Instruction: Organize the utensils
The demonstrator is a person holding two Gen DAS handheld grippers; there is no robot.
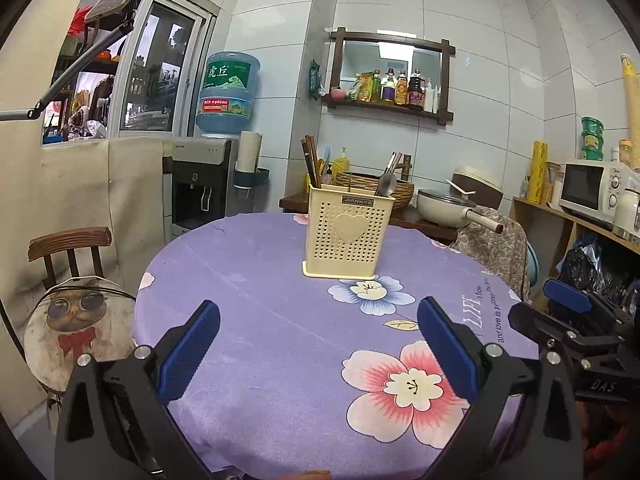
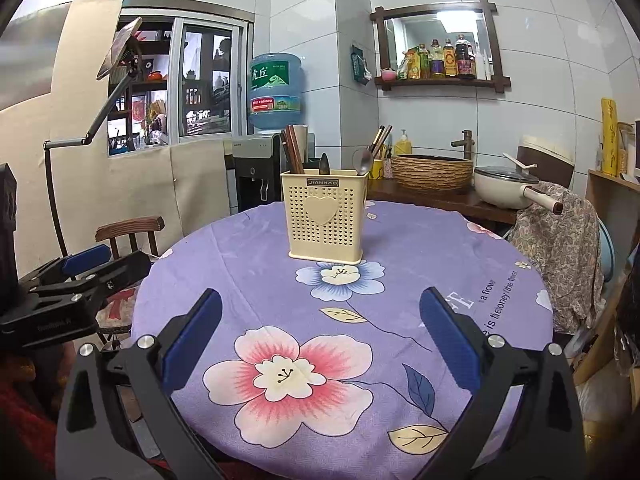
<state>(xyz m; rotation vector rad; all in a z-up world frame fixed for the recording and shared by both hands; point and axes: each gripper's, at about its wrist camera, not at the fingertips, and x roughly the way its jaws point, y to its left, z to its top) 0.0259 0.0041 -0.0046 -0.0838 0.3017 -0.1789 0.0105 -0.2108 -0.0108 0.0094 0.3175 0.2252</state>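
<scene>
A cream perforated utensil holder [image 1: 347, 235] [image 2: 325, 218] with a heart on its front stands upright near the far side of the round table [image 1: 256, 320] [image 2: 420, 248]. Brown chopsticks [image 1: 310, 162] [image 2: 292, 150] rise from its left compartment. A metal spoon [image 1: 386, 184] [image 2: 362, 162] stands at its right, and a dark utensil tip [image 2: 324, 164] shows in the middle. My left gripper [image 1: 318, 314] hangs open over the near table edge, nothing between its blue pads. My right gripper [image 2: 320, 304] is likewise open and empty, well short of the holder.
A purple floral cloth covers the table. A wooden chair with a cat cushion [image 1: 76, 320] stands at the left. Behind are a water dispenser [image 1: 200, 184], a counter with a woven basket [image 2: 432, 170] and a pan [image 2: 508, 188], and a cloth-draped chair [image 2: 560, 240] at right.
</scene>
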